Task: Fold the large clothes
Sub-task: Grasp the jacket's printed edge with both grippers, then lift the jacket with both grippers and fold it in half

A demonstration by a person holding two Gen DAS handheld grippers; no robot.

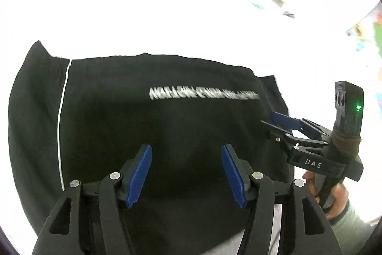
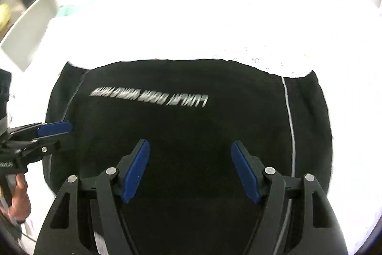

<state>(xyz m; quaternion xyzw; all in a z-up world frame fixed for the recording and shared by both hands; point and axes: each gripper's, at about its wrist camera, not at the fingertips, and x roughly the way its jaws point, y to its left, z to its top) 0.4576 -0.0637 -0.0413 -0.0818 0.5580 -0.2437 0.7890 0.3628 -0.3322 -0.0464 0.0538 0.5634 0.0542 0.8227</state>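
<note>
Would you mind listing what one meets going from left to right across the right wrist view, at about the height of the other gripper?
The person's left hand → the left gripper at the garment's edge → the black garment → the white stripe down the garment → the white surface.

My left gripper (image 1: pixel 186 173) filled the lower centre of the frame, its blue pads (image 1: pixel 139 176) spread wide apart above the black garment (image 1: pixel 143 123). The garment lay flat on a white surface (image 1: pixel 167 16), with blurred white lettering (image 1: pixel 203 93) across its middle and a thin white stripe (image 1: pixel 61 123) at left. At the right edge, my right gripper (image 1: pixel 284 122) reached over the garment's side, held by my right hand (image 1: pixel 334 195); its jaw gap was unclear.
</note>
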